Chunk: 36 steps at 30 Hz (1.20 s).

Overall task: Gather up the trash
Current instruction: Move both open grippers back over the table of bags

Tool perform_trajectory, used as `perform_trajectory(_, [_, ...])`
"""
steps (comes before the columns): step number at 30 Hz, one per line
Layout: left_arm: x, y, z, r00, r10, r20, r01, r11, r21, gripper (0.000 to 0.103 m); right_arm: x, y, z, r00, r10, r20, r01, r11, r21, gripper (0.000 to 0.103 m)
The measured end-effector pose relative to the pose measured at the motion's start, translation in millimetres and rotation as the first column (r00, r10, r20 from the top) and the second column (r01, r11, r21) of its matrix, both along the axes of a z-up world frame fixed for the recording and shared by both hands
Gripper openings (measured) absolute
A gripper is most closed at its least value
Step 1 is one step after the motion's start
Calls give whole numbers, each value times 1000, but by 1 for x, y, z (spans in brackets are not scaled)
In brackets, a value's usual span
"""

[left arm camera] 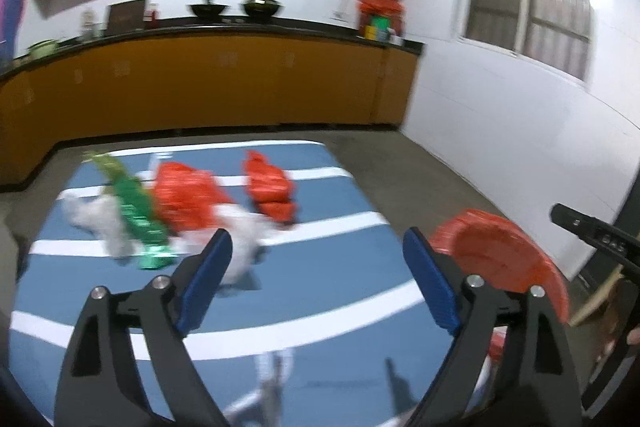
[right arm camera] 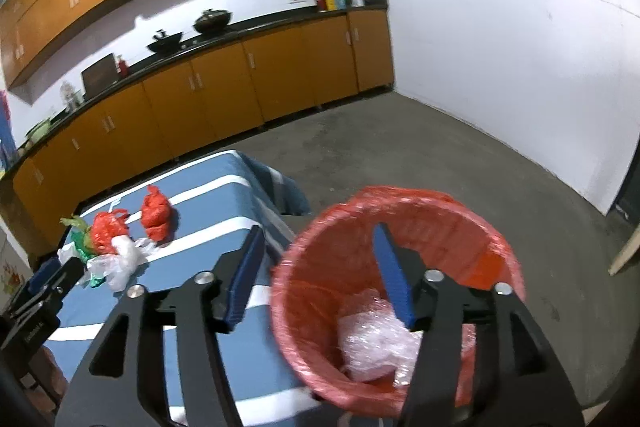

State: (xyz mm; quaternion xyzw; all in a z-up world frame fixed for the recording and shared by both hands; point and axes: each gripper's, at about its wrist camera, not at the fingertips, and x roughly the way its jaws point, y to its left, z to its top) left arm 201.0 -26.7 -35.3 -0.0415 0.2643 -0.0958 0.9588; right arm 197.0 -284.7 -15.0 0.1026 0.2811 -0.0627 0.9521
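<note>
We go left to right. In the left wrist view, far left beyond the left finger, we see a crumpled white plastic bag (left arm camera: 100,223) and a green foil wrapper (left arm camera: 136,215) lying across it, both on the blue cloth with white stripes (left arm camera: 320,291). Just ahead of the left fingertip sits a red bag (left arm camera: 186,197) with more white plastic (left arm camera: 244,239) under it, blurred. Ahead, between the two fingers, well apart from them, a second knotted red bag (left arm camera: 270,189) lies alone.

The left gripper (left arm camera: 318,249) has its fingers spread wide, blue pads (left arm camera: 204,283) facing each other, nothing between them but cloth below. Right of its right finger we see the rim of the red-lined bin (left arm camera: 504,259), partly hidden behind that finger. Further right, a black bit of the other tool shows at the edge.

In the right wrist view, the same trash heap is far to the left of the left finger: white bags (right arm camera: 120,259), red bag (right arm camera: 106,231), knotted red bag (right arm camera: 158,213), all on the striped cloth (right arm camera: 224,203).

The right gripper (right arm camera: 320,239) is also spread apart, pinching nothing. Its left finger is over the cloth edge; its right finger (right arm camera: 394,279) hangs over the mouth of the bin (right arm camera: 400,203). Inside the bin, below that finger, clear crumpled plastic (right arm camera: 372,339) lies at the bottom, not touching the pads.
</note>
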Motion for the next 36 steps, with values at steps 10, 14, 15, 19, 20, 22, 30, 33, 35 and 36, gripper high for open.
perform_trajectory(10, [-5, 122, -12, 960, 280, -19, -280, 960, 22, 89, 41, 101, -9, 979, 203, -17, -203, 979, -1, 70])
perform_trajectory(14, [-13, 156, -15, 937, 350, -22, -349, 937, 19, 89, 55, 143, -16, 963, 268, -29, -269, 963, -34, 69])
perform_trajectory(15, [-15, 165, -15, 931, 365, -21, -365, 931, 15, 89, 61, 155, -20, 957, 287, -37, -288, 957, -32, 69])
perform_trajectory(19, [-25, 189, -17, 911, 412, -9, -412, 911, 3, 89, 76, 188, -33, 943, 325, -68, -327, 944, -27, 66])
perform_trajectory(20, [-26, 195, -17, 907, 422, -6, -422, 907, 6, 89, 80, 195, -36, 941, 329, -72, -332, 943, -32, 66])
perform_trajectory(22, [-28, 203, -18, 901, 435, 1, -435, 901, 11, 89, 89, 211, -44, 939, 335, -80, -339, 940, -45, 66])
perform_trajectory(30, [-25, 219, -26, 892, 451, -20, -452, 892, -11, 89, 124, 238, -73, 939, 312, -146, -320, 947, -30, 65])
perform_trajectory(33, [-23, 221, -29, 893, 449, -29, -449, 893, -18, 89, 136, 243, -86, 934, 304, -188, -315, 949, -31, 65])
perform_trajectory(35, [-21, 221, -31, 896, 444, -33, -444, 896, -17, 89, 139, 247, -94, 926, 308, -218, -323, 946, -37, 65])
perform_trajectory(36, [-19, 220, -32, 897, 441, -34, -441, 897, -15, 89, 140, 249, -98, 922, 311, -230, -329, 944, -40, 65])
